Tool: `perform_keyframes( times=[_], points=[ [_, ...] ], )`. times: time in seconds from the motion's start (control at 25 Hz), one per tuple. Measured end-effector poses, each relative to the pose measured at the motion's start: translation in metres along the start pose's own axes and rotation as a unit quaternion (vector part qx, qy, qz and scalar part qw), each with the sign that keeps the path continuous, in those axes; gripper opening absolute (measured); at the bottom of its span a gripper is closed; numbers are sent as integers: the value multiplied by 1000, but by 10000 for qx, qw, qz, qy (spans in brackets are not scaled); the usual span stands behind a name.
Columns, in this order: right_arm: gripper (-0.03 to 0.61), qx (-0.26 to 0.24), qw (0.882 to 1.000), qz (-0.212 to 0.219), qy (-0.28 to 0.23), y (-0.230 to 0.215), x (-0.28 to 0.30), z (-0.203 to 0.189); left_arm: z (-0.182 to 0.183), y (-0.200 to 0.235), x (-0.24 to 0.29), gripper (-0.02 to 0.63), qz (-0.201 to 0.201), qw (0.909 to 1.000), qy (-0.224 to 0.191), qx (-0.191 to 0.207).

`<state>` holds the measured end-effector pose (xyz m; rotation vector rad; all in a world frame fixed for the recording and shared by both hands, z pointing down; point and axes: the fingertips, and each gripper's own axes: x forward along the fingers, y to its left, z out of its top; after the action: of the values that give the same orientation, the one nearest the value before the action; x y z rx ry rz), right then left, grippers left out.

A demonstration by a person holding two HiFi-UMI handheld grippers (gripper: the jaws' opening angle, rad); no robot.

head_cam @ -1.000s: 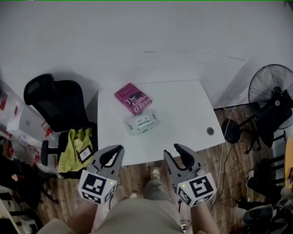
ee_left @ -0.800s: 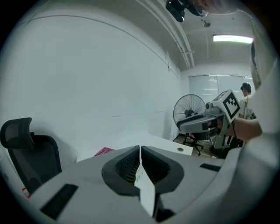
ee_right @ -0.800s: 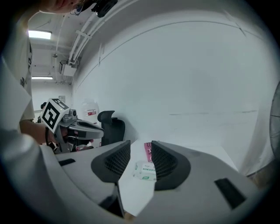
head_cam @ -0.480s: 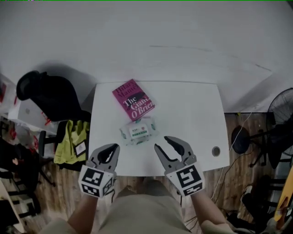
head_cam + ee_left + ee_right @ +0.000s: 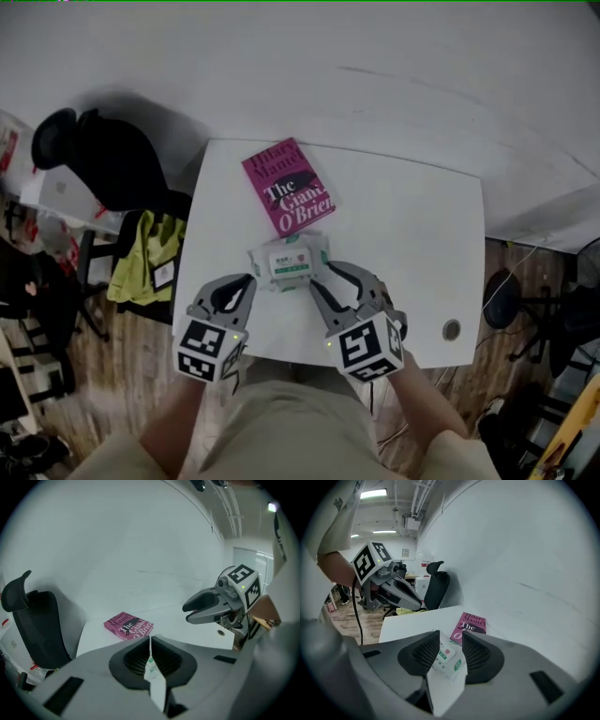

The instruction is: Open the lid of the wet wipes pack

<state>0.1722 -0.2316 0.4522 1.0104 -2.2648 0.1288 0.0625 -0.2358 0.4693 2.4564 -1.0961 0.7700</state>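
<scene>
we are holding the left gripper (image 5: 249,281) with jaws together and the right gripper (image 5: 322,274) with jaws apart, both beside the soft rectangular wipes pack (image 5: 287,263) on the smooth white table (image 5: 412,244).

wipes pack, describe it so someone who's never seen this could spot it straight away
Find the white table. The wipes pack lies near its front edge, just this side of the magenta book. It is the small, soft white packet with a green-marked label on top.
</scene>
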Motion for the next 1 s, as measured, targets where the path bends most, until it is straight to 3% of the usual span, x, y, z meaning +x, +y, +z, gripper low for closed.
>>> perform_keyframes(
  times=[0.28,0.52,0.88,1.0],
  points=[
    [166,-336,9981,174,481,14,36,-27,-35,16,21,31,26,9994,337,-61],
    [169,-637,9931,239,952,30,61,-51,-60,13,40,31,-297,9978,584,-100],
    [169,-1203,9846,263,1242,45,92,-73,-104,18,67,31,-539,9948,832,-219],
    [169,-1346,9812,295,1354,49,102,-82,-115,18,76,31,-559,9937,856,-467]
  ],
)
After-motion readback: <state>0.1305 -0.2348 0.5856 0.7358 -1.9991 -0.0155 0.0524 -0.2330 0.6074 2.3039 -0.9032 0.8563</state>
